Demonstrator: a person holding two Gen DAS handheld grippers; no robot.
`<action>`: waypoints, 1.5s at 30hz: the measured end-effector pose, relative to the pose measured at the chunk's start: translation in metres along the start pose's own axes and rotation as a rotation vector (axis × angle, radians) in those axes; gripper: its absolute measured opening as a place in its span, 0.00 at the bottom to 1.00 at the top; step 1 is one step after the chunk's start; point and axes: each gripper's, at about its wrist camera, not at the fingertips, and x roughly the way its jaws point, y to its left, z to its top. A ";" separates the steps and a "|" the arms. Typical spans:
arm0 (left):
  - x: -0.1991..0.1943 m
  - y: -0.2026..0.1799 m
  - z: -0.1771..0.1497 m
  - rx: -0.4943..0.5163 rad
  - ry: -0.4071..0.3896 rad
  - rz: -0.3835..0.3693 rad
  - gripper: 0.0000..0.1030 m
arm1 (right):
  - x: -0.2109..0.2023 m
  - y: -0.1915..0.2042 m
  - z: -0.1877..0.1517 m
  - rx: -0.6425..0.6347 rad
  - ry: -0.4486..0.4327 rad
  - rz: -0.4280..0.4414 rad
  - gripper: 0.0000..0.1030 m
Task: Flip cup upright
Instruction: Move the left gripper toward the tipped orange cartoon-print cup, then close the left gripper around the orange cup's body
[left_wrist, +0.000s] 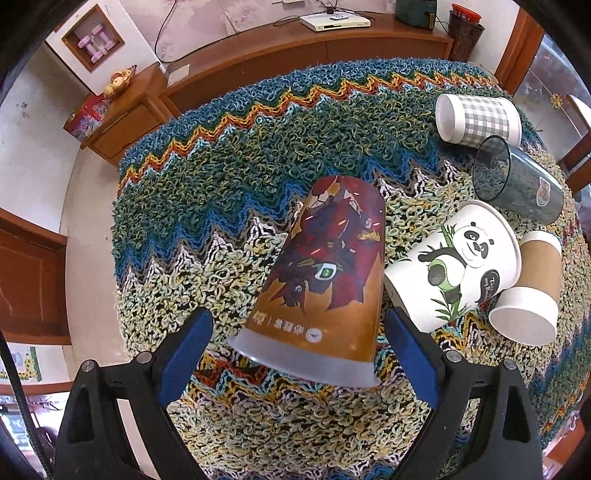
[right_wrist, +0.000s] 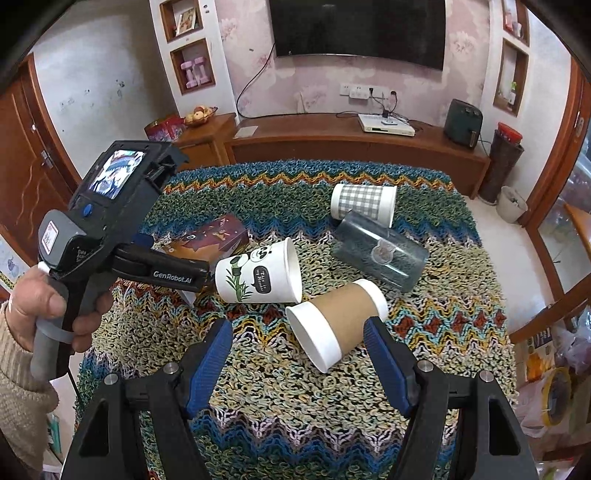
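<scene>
Left wrist view: left gripper (left_wrist: 295, 336) with blue-padded black fingers spread apart, straddling the tall brown plastic cup with red cartoon print (left_wrist: 325, 273); neither pad clearly touches it. That cup lies on its side on the shaggy zigzag-patterned knit cloth (left_wrist: 221, 177), its frosted rim toward the camera at 6 o'clock and its base pointing to 12. At 3 o'clock of it, touching or just beside, lies the white paper cup with a panda drawing (left_wrist: 454, 262), mouth toward 1 o'clock. Further toward 3 o'clock lies the kraft-brown paper cup with white bands (left_wrist: 532, 291), open end down toward 6. At 1–2 o'clock lie the dark translucent grey plastic cup (left_wrist: 517, 181) and above it the grey-and-white checked paper cup (left_wrist: 476, 120), both on their sides. Right wrist view: at 9 o'clock a hand (right_wrist: 40, 314) grips the left gripper's handle, its jaw tips hidden behind the cups. The right gripper (right_wrist: 297, 354) is spread wide apart at 6 o'clock, holding nothing, hovering near the kraft cup, not touching. A wooden TV cabinet (right_wrist: 332, 144) sits at 12 o'clock behind the cloth.
</scene>
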 end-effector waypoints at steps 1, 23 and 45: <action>0.002 0.000 0.001 0.002 0.002 0.000 0.92 | 0.002 0.001 0.000 0.001 0.005 0.001 0.72; 0.025 -0.006 0.000 0.063 0.050 0.001 0.86 | 0.013 0.002 -0.003 0.023 0.029 0.025 0.72; -0.041 -0.002 -0.052 0.053 -0.107 -0.020 0.76 | -0.021 0.010 -0.013 0.005 -0.015 0.012 0.72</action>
